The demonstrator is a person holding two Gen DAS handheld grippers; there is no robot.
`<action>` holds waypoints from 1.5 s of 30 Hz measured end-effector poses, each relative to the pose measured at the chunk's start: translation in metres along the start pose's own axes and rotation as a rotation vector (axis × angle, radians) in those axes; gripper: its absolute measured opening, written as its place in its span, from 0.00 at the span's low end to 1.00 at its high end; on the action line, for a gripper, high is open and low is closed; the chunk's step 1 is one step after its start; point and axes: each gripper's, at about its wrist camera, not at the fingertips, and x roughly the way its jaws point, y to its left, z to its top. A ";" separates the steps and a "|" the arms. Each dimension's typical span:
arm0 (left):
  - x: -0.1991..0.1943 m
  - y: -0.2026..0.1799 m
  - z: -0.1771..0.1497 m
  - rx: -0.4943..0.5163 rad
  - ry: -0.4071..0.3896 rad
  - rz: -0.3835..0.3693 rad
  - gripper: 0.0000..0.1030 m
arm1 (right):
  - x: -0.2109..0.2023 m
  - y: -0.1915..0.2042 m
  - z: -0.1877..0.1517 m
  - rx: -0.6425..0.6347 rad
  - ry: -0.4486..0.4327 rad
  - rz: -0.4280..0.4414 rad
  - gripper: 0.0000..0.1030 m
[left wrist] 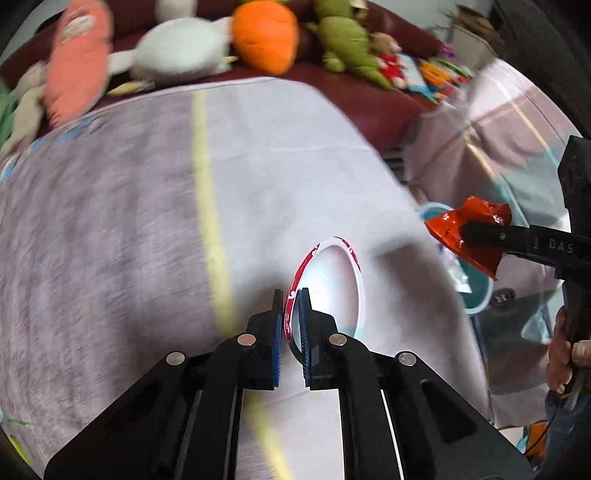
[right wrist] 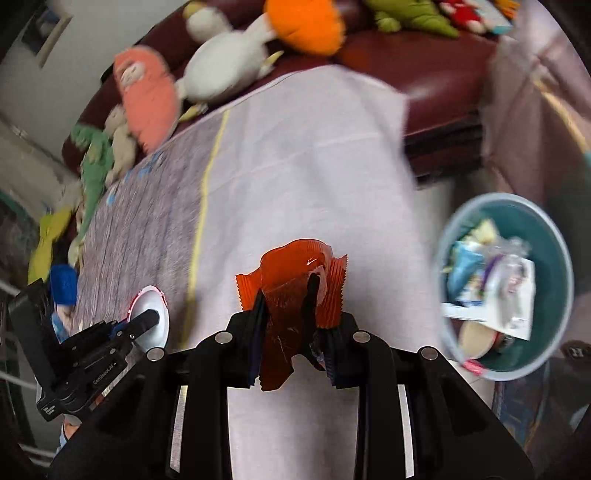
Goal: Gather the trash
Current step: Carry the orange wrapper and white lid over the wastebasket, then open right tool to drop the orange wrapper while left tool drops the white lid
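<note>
Your left gripper (left wrist: 291, 295) is clamped tight on the rim of a paper cup (left wrist: 327, 286); the blue ribbed pads (left wrist: 303, 325) pinch the thin wall between them, one pad inside the mouth and one outside; the cup is white inside, smooth and glossy, with a red printed band round its outer lip, and its round opening reads as an oval from this angle. Your right gripper (right wrist: 286, 291) is closed on a crumpled orange-red wrapper (right wrist: 295, 280); the film is shiny and creased, with zigzag-cut, finely ribbed edges that flare out on both sides of the black fingers, and a loose tail hangs below the jaws.

Under both tools lies a cloth (left wrist: 295, 166) draped over a rounded surface; it is matte and pale, grey-lilac woven on one side, plain white on the other, with a thin yellow stripe (left wrist: 207, 206) running between the two.

Off to your right stands a round bin (right wrist: 554, 258), teal inside with a pale blue rim; it already holds crumpled packets, clear plastic and a flat round lid, though blur hides the detail.

Farthest away, a dark red leather-like sofa (left wrist: 373, 107) carries soft plush toys: a salmon-pink one (left wrist: 79, 62), a white goose (left wrist: 177, 51), an orange carrot (left wrist: 266, 33) and a green dinosaur (left wrist: 345, 40), all fuzzy and rounded.
</note>
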 end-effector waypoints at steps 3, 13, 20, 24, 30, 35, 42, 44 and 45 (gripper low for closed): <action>0.013 -0.043 0.013 0.055 0.012 -0.026 0.09 | -0.022 -0.040 -0.001 0.053 -0.044 -0.023 0.25; 0.061 -0.160 0.032 0.205 0.078 -0.090 0.09 | -0.066 -0.149 -0.014 0.216 -0.117 -0.106 0.30; 0.085 -0.196 0.033 0.247 0.115 -0.099 0.09 | -0.075 -0.189 -0.016 0.264 -0.125 -0.132 0.33; 0.092 -0.204 0.037 0.255 0.126 -0.095 0.09 | -0.068 -0.198 -0.013 0.275 -0.118 -0.135 0.45; 0.105 -0.211 0.041 0.263 0.143 -0.096 0.09 | -0.058 -0.207 -0.010 0.293 -0.106 -0.124 0.60; 0.115 -0.219 0.043 0.271 0.156 -0.108 0.09 | -0.063 -0.210 -0.013 0.297 -0.119 -0.150 0.66; 0.128 -0.233 0.041 0.293 0.168 -0.137 0.09 | -0.074 -0.216 -0.016 0.302 -0.129 -0.189 0.70; 0.129 -0.238 0.041 0.298 0.169 -0.142 0.12 | -0.077 -0.217 -0.016 0.304 -0.131 -0.198 0.70; 0.130 -0.240 0.042 0.299 0.168 -0.144 0.24 | -0.079 -0.217 -0.017 0.303 -0.133 -0.203 0.70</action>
